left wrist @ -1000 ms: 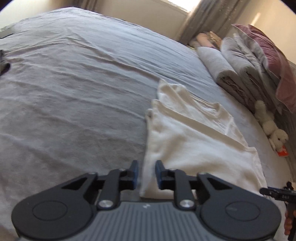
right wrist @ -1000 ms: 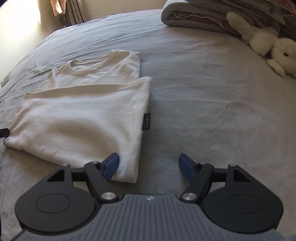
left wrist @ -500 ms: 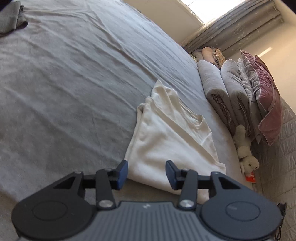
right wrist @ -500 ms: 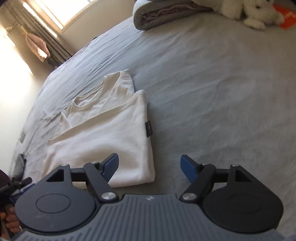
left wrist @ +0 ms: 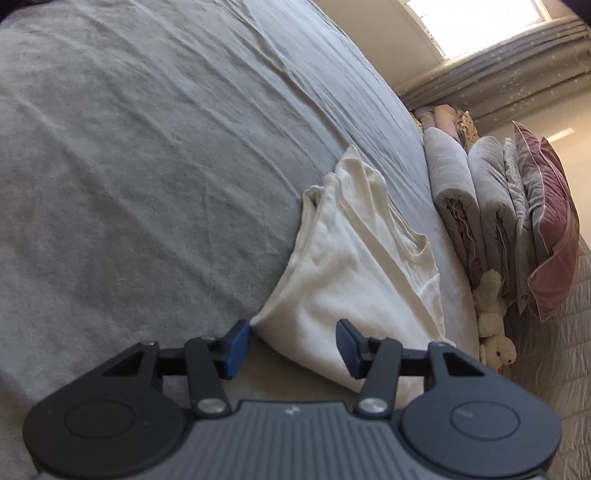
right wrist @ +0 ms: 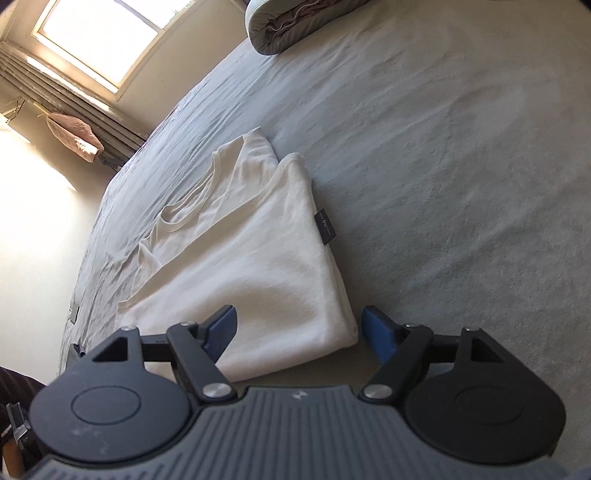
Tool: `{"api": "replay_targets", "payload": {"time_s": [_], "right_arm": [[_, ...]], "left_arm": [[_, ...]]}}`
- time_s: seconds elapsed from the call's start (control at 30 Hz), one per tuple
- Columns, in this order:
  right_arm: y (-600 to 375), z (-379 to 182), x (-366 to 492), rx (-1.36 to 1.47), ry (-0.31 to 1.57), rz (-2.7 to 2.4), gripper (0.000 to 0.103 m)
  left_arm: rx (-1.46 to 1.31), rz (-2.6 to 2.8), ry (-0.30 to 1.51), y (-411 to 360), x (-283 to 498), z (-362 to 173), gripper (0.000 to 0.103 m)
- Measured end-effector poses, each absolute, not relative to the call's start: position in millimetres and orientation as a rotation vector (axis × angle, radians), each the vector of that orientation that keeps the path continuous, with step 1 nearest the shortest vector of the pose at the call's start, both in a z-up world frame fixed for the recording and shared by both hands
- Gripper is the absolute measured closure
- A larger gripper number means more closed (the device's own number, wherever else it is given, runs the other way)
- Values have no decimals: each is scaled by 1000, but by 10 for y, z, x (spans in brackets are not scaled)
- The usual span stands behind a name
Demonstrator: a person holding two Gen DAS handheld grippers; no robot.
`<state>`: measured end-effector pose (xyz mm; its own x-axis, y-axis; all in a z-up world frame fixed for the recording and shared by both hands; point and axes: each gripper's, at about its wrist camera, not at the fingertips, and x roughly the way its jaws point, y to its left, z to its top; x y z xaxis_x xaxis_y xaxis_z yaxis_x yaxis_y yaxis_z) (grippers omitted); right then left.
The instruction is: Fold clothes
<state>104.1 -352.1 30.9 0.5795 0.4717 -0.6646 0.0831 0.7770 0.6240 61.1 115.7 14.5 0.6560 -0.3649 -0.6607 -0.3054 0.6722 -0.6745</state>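
Through my left wrist camera I count one cream T-shirt [left wrist: 354, 280], folded and lying on the grey bedspread [left wrist: 147, 166], two rolled grey duvets [left wrist: 454, 192] with one pink pillow [left wrist: 550, 221] stacked beyond it, and one plush toy [left wrist: 493, 332] below them. My left gripper [left wrist: 291, 341] is releasing, its jaws opening wider than a second ago, when they stood nearly together; the shirt's near corner lies between the blue pads [left wrist: 234, 347], which do not press it, and the view has rolled since then. Through my right wrist camera I see the same single shirt [right wrist: 258, 258], its dark label [right wrist: 325, 225] at the right edge, and one duvet roll [right wrist: 295, 22] far off. My right gripper [right wrist: 299, 332] stands wide, released, straddling the shirt's other near corner; it too has rolled, bringing the window [right wrist: 99, 40] into view.
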Motion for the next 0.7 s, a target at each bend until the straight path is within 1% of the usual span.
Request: {"api": "replay_targets", "payload": {"time_s": [0.1,0.37,0.4,0.43,0.47,0.5,0.57,0.6,0.63,0.7], "right_arm": [[-3545,291,1011,698,931,252,25],[-3461,283,977,658,891,227,25],[-3455,278,968,655,885,226,25],[-3451,272,958,651,879,223,27],[-3457,264,949,653,874,220,29],[-3472,254,941,661,869,217,33],[-3483,225,948,677,861,217,49],[-3491,206,955,685,861,214,62],[-3500,180,965,697,861,208,68],[-3510,144,995,734,860,204,71]], "left_arm": [[-836,-23,867,1187,600,192,43],[-780,-58,822,1012,754,97,46],[-772,-67,816,986,768,81,48],[-757,-67,815,972,779,69,55],[-753,-61,819,977,789,58,66],[-764,-57,827,1000,798,44,71],[-797,-63,837,1049,805,14,77],[-799,-64,836,1057,801,12,77],[-797,-70,832,1054,792,15,77],[-794,-81,828,1051,782,15,77]]}}
